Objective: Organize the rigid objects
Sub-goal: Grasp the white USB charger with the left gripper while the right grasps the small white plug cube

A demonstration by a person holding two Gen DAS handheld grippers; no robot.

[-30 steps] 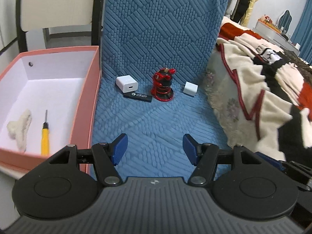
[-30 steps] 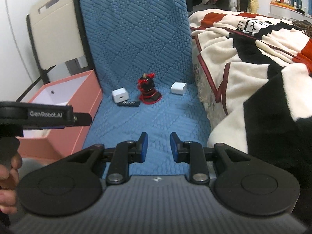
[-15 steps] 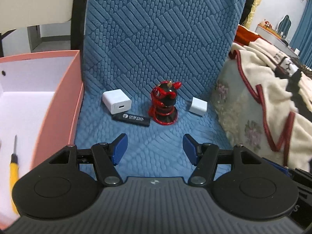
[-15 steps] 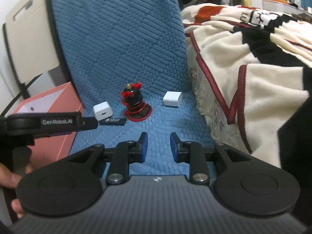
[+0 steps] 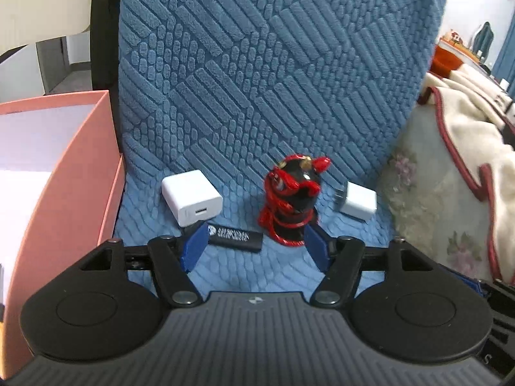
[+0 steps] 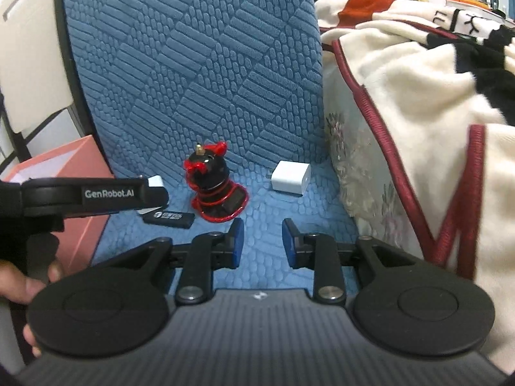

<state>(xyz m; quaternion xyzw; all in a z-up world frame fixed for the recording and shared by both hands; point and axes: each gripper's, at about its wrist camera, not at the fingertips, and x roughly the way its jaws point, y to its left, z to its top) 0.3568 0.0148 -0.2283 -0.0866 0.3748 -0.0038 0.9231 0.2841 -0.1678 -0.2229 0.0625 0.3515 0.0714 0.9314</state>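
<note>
Blue pads of the left gripper (image 5: 254, 246) are spreading, nothing between them yet, and they have come down much nearer the cluster on the blue quilted chair seat (image 5: 244, 276): the black flat USB stick (image 5: 235, 237) now lies just ahead of its tips, at centre frame. That suggests a pick of the stick or of the red-and-black round-based mount (image 5: 294, 199) beside it. The right gripper (image 6: 262, 243), lower centre of its view, is nearly closed and empty. A white cube charger (image 5: 191, 197) sits left, a smaller white plug adapter (image 5: 357, 202) right. The pink cardboard box (image 5: 80, 173) waits at the left edge; a cream blanket (image 6: 418, 112) crowds the right.
</note>
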